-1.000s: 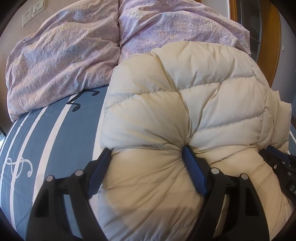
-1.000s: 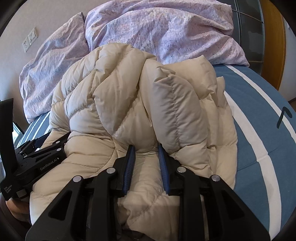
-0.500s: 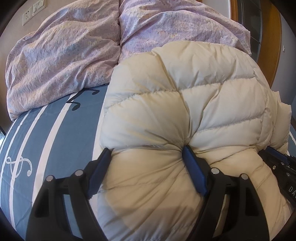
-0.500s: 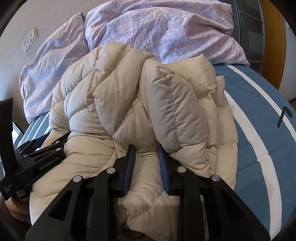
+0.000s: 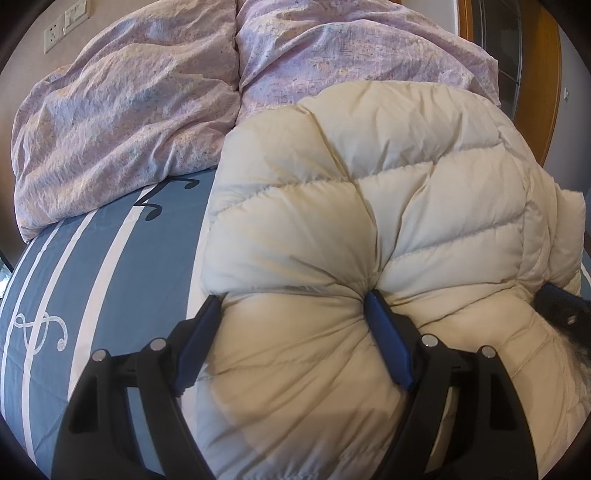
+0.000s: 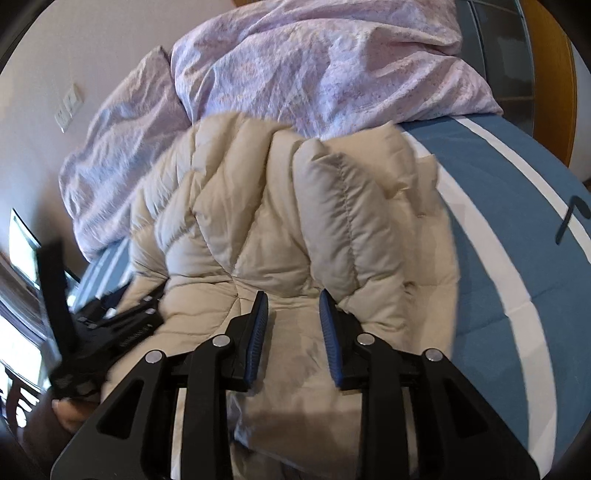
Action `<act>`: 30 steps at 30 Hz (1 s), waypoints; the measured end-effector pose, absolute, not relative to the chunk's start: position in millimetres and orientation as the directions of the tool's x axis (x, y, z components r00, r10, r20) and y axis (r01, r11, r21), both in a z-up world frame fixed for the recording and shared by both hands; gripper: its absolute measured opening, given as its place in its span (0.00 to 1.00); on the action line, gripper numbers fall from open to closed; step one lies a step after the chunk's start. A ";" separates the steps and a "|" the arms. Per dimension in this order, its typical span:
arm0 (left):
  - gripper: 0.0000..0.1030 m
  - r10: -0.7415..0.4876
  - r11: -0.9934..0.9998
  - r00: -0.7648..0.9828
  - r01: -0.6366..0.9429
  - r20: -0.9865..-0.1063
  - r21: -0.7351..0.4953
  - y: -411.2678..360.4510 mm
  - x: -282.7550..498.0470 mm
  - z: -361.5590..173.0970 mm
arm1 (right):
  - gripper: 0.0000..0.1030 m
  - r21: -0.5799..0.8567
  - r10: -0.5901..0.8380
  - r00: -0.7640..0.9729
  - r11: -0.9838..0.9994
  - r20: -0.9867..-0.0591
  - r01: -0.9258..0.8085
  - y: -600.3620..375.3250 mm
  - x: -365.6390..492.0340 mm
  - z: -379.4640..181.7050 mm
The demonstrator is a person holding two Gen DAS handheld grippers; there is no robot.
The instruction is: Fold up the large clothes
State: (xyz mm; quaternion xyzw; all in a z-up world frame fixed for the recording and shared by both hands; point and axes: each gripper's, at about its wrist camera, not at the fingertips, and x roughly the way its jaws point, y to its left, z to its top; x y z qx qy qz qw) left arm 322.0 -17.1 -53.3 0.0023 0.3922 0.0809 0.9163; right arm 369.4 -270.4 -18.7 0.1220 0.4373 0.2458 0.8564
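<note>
A cream quilted puffer jacket (image 5: 369,184) lies bunched on the bed. My left gripper (image 5: 291,297) stands wide with both blue pads dug into a thick fold at the jacket's near left edge, and the fabric puckers around the right pad. In the right wrist view the jacket (image 6: 258,221) is heaped in ridges. My right gripper (image 6: 292,295) is just over its near part and its jaws are opening. Flat fabric lies between the pads and is not pinched. The left gripper (image 6: 99,328), held by a hand (image 6: 70,413), shows at the left.
The bed has a blue sheet with white stripes (image 5: 110,277) (image 6: 498,221). A crumpled lilac duvet (image 5: 129,110) (image 6: 314,66) fills the far side behind the jacket. Wall sockets (image 5: 66,22) sit far left, and a wooden door frame (image 5: 535,74) stands far right.
The right gripper's jaws have spread and released the jacket fold they pinched. That gripper has also lifted and rolled, tilting its view. The left gripper has kept still.
</note>
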 end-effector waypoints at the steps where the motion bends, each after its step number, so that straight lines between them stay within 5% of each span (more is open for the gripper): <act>1: 0.77 0.149 0.987 0.679 -0.147 -0.719 0.065 -16.7 321.2 -53.0 | 0.41 0.440 0.537 0.498 0.844 -0.681 -0.309 -276.1 368.8 -13.9; 7: 0.77 0.158 0.985 0.679 -0.158 -0.717 0.067 -20.2 317.7 -52.3 | 0.75 0.425 0.496 0.539 0.867 -0.681 -0.260 -297.4 368.3 0.6; 21: 0.77 0.162 0.984 0.677 -0.170 -0.718 0.061 -21.3 315.5 -51.6 | 0.89 0.523 0.524 0.407 0.843 -0.748 -0.123 -321.3 398.6 -42.9; 30: 0.77 0.163 0.983 0.678 -0.174 -0.716 0.058 -20.5 316.1 -51.1 | 0.88 0.594 0.600 0.350 0.793 -0.720 -0.137 -311.9 405.7 -57.4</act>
